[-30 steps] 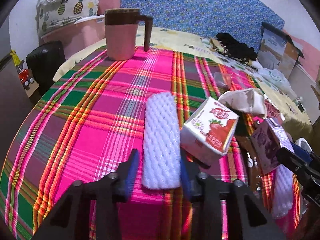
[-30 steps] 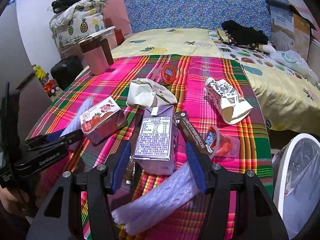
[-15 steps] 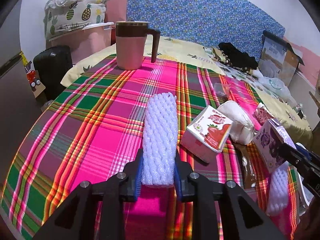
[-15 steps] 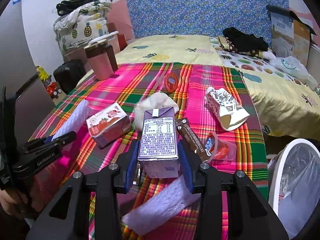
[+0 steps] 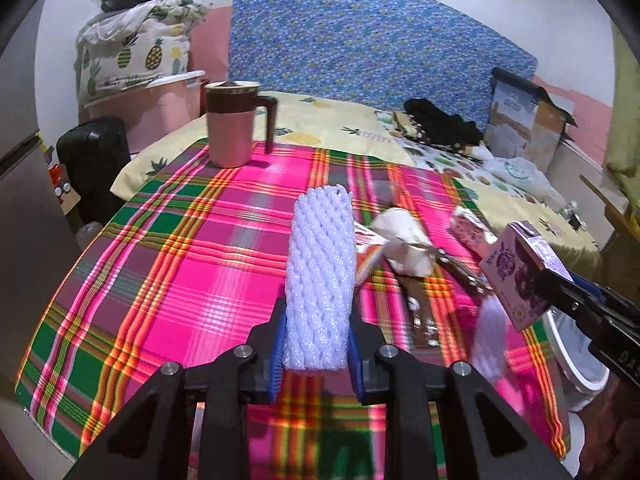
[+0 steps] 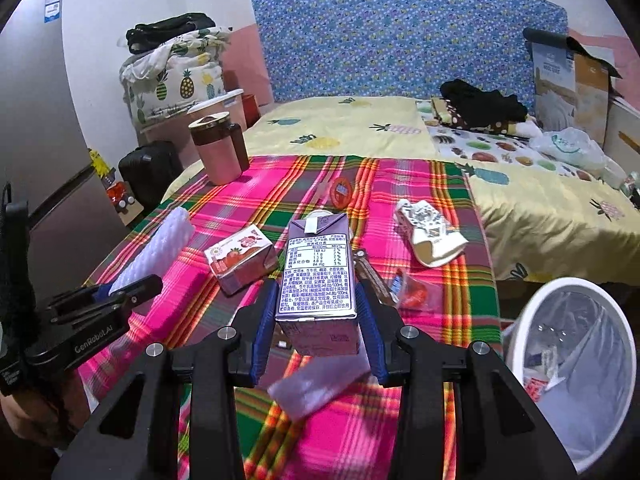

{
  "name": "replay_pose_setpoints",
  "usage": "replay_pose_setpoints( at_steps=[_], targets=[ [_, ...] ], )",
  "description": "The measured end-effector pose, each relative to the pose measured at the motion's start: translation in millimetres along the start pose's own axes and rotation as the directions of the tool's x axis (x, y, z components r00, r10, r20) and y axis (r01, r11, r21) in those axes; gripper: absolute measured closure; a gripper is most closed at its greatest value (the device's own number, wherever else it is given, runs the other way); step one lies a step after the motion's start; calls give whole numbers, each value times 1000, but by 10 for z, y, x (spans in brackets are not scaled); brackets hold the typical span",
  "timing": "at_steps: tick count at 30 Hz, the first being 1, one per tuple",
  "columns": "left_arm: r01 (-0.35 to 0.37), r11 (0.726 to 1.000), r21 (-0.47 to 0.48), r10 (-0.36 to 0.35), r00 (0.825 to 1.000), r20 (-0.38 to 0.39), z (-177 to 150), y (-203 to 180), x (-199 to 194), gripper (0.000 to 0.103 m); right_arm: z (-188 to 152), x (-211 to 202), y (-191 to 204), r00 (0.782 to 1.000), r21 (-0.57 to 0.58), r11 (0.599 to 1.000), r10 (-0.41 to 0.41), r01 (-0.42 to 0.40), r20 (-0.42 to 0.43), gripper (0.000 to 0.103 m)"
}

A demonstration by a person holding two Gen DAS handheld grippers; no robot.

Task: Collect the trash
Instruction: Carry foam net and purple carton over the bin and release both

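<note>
- Left wrist view: left gripper (image 5: 316,354) is clenched on the near end of a white foam-mesh fruit sleeve (image 5: 320,276), at lower centre of the frame. The sleeve juts up and away from the jaws, and looks clear of the pink-and-green plaid cloth (image 5: 168,264).
- Same view, right edge: right gripper (image 5: 560,286) grips a purple drink carton (image 5: 520,276), held above the cloth. A white bin (image 5: 576,364) shows partly at lower right, below it.
- A tall pink mug with brown lid and handle (image 5: 232,124) stands at upper left; probably not trash.
- Against the earlier left frames: the jaws stood apart round the sleeve lying flat; now they pinch it and it is raised.
- Right wrist view: right gripper (image 6: 318,312) is clamped on the purple drink carton (image 6: 318,276) at frame centre, lifted off the cloth.
- The white bin (image 6: 576,364), lined with clear plastic, sits at lower right; a few scraps already lie inside.
- Left on the cloth: red strawberry drink carton (image 6: 240,258), crumpled patterned paper cup (image 6: 428,232), red jelly cup (image 6: 416,292), round orange lid (image 6: 342,192), lilac foam sleeve (image 6: 316,384).
- Against the earlier right frames: the jaws were wide beside the carton on the cloth; now closed on it, carton raised.
- Judgement: early stage; two pieces in hand, neither yet binned, most litter remains.
</note>
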State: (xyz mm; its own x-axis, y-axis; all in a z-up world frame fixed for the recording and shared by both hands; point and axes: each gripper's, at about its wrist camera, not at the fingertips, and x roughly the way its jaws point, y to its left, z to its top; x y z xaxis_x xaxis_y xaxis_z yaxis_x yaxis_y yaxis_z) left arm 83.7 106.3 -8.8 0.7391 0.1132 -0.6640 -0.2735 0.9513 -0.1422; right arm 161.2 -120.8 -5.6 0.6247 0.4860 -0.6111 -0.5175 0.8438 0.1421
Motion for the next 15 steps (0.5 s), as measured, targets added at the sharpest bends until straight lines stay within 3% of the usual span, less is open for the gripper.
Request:
replay_pose_setpoints(
  at_steps=[15],
  targets=[
    [90, 990, 109, -91, 996, 4, -224, -657, -330, 77, -185, -344, -282, 998, 54, 997, -63, 61, 32, 63]
  ],
)
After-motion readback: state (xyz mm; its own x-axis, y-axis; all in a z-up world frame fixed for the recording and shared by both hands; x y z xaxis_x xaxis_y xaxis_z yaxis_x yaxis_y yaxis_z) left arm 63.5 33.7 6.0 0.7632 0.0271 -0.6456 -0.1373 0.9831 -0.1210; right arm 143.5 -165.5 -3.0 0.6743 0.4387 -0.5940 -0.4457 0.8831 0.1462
